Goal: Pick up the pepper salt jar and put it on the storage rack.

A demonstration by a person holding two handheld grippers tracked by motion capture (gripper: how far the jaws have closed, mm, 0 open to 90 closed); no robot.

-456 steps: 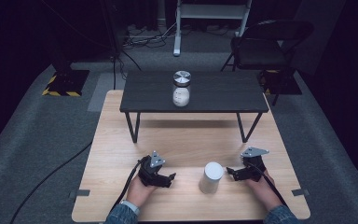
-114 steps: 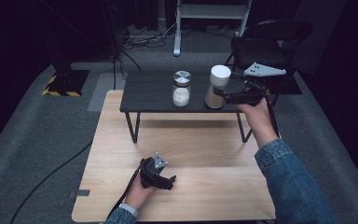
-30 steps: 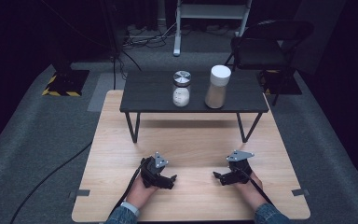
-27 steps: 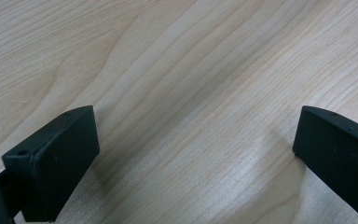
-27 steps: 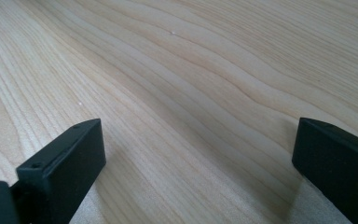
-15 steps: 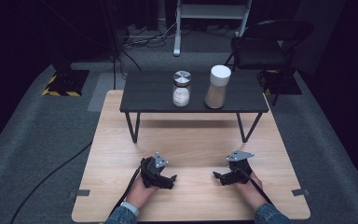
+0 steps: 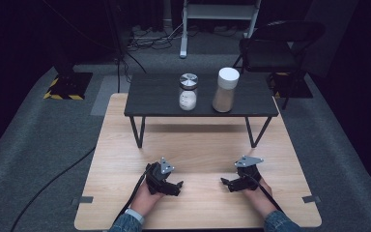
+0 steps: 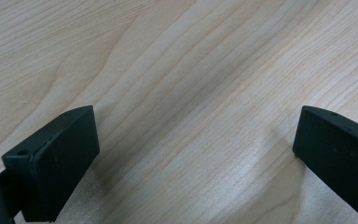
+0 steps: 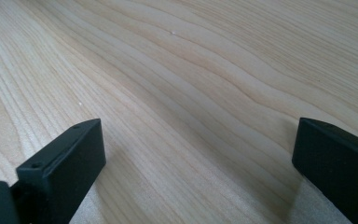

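Observation:
On the small black table at the back stand a glass jar with a metal lid and a taller canister with a white cap, side by side. My left gripper rests open on the wooden board near its front edge. My right gripper rests open there too, facing the left one. In the left gripper view the gripper has bare wood between its jaws. The right gripper view likewise shows the gripper with nothing but wood grain between its wide-apart jaws.
The light wooden board lies on grey carpet. A black chair stands behind the black table at the right. A cable runs over the carpet at the left. A white stand is at the far back.
Over the earlier frames the right gripper carried the white-capped canister from the board up onto the black table, let go and came back to the board. Nothing has moved in the last second.

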